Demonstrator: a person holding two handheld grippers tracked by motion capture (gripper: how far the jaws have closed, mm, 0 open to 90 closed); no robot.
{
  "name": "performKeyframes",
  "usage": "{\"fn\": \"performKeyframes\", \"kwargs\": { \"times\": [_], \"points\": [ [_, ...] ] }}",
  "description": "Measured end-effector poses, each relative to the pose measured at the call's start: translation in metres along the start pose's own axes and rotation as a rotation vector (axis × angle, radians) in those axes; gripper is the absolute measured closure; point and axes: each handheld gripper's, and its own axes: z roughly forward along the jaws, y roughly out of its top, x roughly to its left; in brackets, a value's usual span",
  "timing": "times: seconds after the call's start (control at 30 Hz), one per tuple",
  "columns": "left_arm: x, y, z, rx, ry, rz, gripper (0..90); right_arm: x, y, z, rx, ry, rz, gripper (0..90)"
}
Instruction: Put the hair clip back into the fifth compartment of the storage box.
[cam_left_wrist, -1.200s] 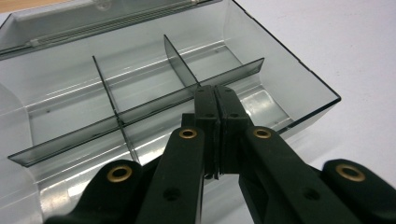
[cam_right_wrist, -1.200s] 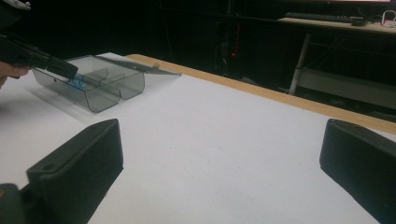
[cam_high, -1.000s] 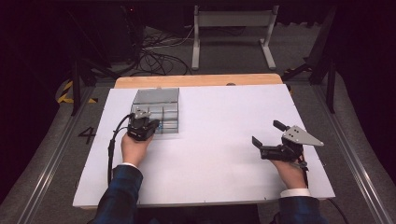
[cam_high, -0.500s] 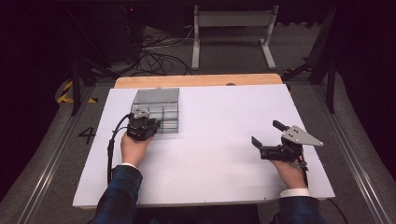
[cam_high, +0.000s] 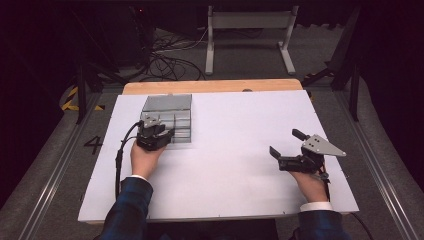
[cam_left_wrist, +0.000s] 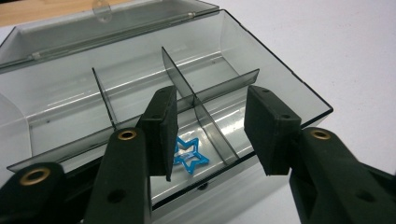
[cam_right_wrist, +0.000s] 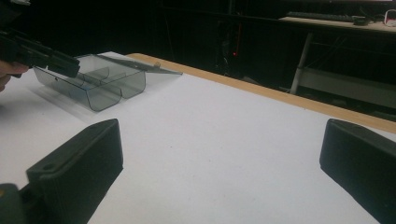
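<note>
A: White-covered table (cam_high: 235, 165), broad bare room at centre and right. Smoky clear plastic compartment box (cam_high: 167, 120) far left, lid open.

B: Left gripper (cam_left_wrist: 208, 133) above its near edge, jaws just opening, nothing between them; blue plastic star (cam_left_wrist: 189, 157) lies in the near compartment below, likely dropped there.

A: Right gripper (cam_high: 291, 148) parked near right, jaws wide apart, empty.

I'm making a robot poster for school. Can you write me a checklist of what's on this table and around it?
Surface: white table top, wooden strip at the far edge.
Job's things: smoky clear box, lid open, dividers inside; blue star lying in a near compartment.
Clutter: nothing seen.
Grippers: left gripper over the box, fingers just opened, apart above the star, not touching it; right gripper open, nothing between its fingers.
Cables: black cable trails from the left gripper.
Surroundings: dark floor, loose wires, metal stand.
</note>
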Motion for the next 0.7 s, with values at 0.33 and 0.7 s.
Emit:
{"fn": "performKeyframes", "kwargs": {
  "times": [0.33,0.7],
  "points": [
    [-0.0044,0.0023,-0.0032,-0.056,0.004,0.032,44.5,-0.0003,-0.0001,-0.0001,-0.002,-0.001,-0.001,0.2],
    [-0.0062,0.0043,-0.0089,-0.105,-0.015,0.045,37.9,0.0001,-0.0004,0.0002,-0.001,0.0,-0.001,0.2]
  ]
}}
